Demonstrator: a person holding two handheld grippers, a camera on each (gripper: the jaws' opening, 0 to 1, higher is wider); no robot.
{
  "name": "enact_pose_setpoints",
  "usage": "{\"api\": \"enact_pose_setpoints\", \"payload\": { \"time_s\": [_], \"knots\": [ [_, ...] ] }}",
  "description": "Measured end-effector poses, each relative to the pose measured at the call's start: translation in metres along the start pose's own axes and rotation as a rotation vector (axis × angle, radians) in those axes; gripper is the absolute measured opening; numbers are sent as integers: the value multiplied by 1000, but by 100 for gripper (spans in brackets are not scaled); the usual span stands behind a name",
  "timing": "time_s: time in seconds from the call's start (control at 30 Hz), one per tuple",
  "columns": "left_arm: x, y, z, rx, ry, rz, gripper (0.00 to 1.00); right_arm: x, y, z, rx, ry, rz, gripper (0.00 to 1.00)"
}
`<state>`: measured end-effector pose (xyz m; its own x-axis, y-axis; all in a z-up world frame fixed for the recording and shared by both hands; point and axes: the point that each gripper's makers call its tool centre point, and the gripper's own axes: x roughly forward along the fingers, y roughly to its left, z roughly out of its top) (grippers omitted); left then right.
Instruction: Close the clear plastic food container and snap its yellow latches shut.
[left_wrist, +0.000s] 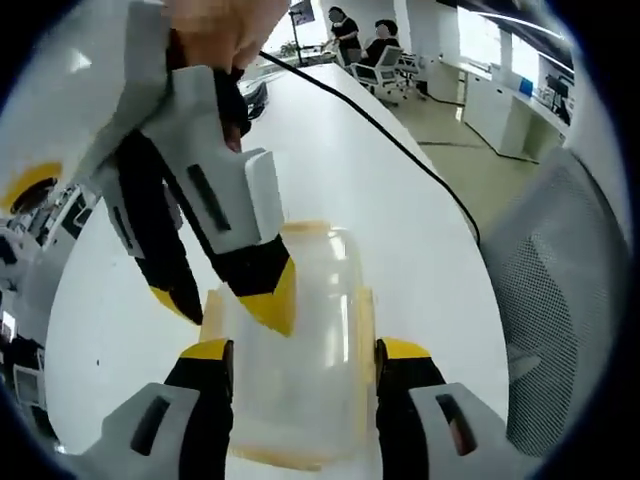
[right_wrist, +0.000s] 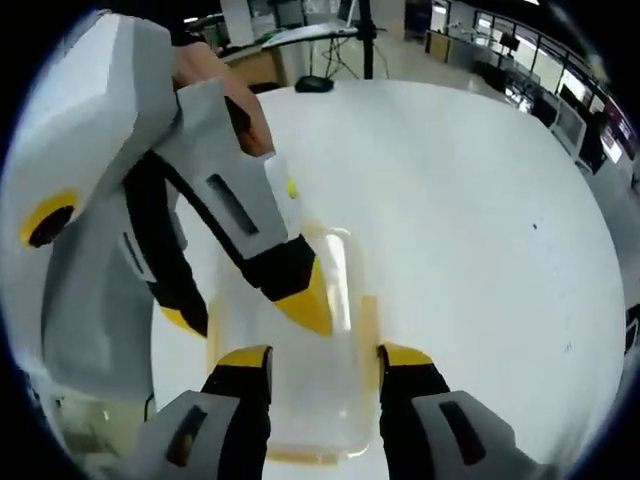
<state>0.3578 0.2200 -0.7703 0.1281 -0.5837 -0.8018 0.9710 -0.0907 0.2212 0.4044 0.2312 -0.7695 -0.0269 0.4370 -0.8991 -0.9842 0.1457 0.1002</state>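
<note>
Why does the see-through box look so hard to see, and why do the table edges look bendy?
In the left gripper view, the clear plastic food container blends into the bright white table, and the fisheye lens curves the table edge. In the right gripper view, the container looks washed out too, and the other grey, black and yellow gripper, close to the lens, looks huge.

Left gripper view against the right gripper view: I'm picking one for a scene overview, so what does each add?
The left gripper view adds a mesh chair, a black cable across the white table, and seated people far off. The right gripper view adds a dark stand at the table's far edge and desks beyond. Both share the clear container between that view's own open jaws, with the other gripper over it.
</note>
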Motion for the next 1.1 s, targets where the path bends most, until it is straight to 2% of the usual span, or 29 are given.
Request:
{"api": "enact_pose_setpoints", "payload": {
  "time_s": [0.3, 0.4, 0.5, 0.57, 0.63, 0.67, 0.7, 0.73, 0.9, 1.1],
  "knots": [
    [5, 0, 0, 6, 33, 59, 57, 5, 0, 0, -23, 77, 45, 41],
    [6, 1, -1, 1, 44, 70, 56, 6, 2, 0, -21, 83, 56, 41],
    [6, -1, -2, 7, 60, 87, 52, 7, 2, -3, 0, 125, 54, 40],
    [5, 1, -2, 6, 62, 97, 51, 10, 1, 1, 61, 100, 72, 37],
    [4, 3, -3, -2, 55, 96, 51, 10, 0, 1, 19, 112, 76, 36],
    [4, 3, -3, -3, 55, 96, 51, 10, 1, 1, 27, 111, 77, 36],
    [4, 3, -2, 3, 56, 103, 51, 9, 6, -6, 93, 129, 108, 35],
    [2, 0, -3, -7, 62, 108, 51, 11, 0, -3, 62, 95, 108, 35],
    [3, -4, -3, -4, 47, 106, 51, 14, 1, 0, 51, 112, 96, 36],
    [4, -4, -1, 8, 43, 105, 52, 11, 1, 3, 58, 84, 95, 38]
  ]
}}
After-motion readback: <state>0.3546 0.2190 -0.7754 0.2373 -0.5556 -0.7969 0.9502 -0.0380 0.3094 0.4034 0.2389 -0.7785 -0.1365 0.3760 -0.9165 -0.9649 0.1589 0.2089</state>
